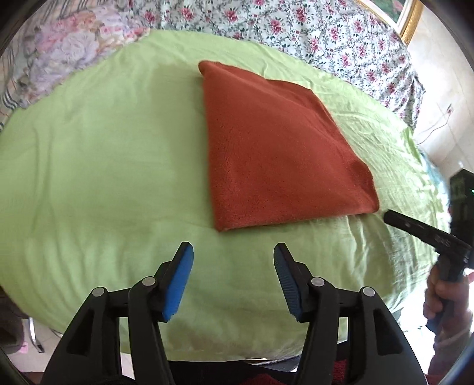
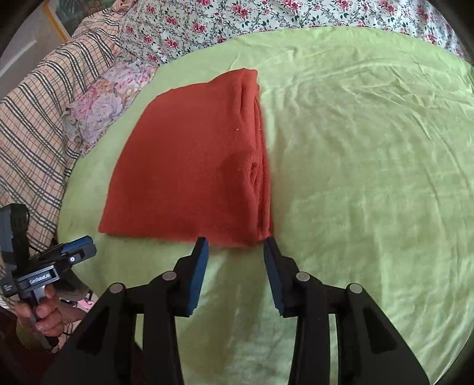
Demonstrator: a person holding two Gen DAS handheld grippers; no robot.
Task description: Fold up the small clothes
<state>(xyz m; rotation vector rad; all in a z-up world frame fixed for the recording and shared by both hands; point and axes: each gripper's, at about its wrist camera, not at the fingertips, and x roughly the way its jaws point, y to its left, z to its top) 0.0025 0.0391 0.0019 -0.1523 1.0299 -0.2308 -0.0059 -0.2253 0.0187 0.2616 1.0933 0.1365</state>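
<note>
Here the left gripper (image 1: 234,251) hangs with its blue pads (image 1: 180,281) spread wide and nothing between them, pulled back from the folded rust-red cloth (image 1: 278,154), which lies ahead of it and slightly to its right on the green sheet (image 1: 103,148). Moving rightward, the cloth reads as a neat rectangle with stacked layers along its right edge, so the fold looks largely made. The right gripper (image 2: 235,241) is likewise parted and holds nothing; its tips sit just at the cloth's near right corner, where the layered edge (image 2: 260,177) ends, and whether a pad touches the fabric I cannot tell. If another fold is meant, I judge it best to pinch all layers at that near corner together, with the left claw taking the matching near-left corner, then lift both evenly and carry them forward so the edges meet squarely; catching only the top layer would likely peel the stack open. No basket, box or other container shows in either view, only floral bedding (image 2: 266,14) beyond the sheet and a checked blanket (image 2: 35,118) off to the left.
</note>
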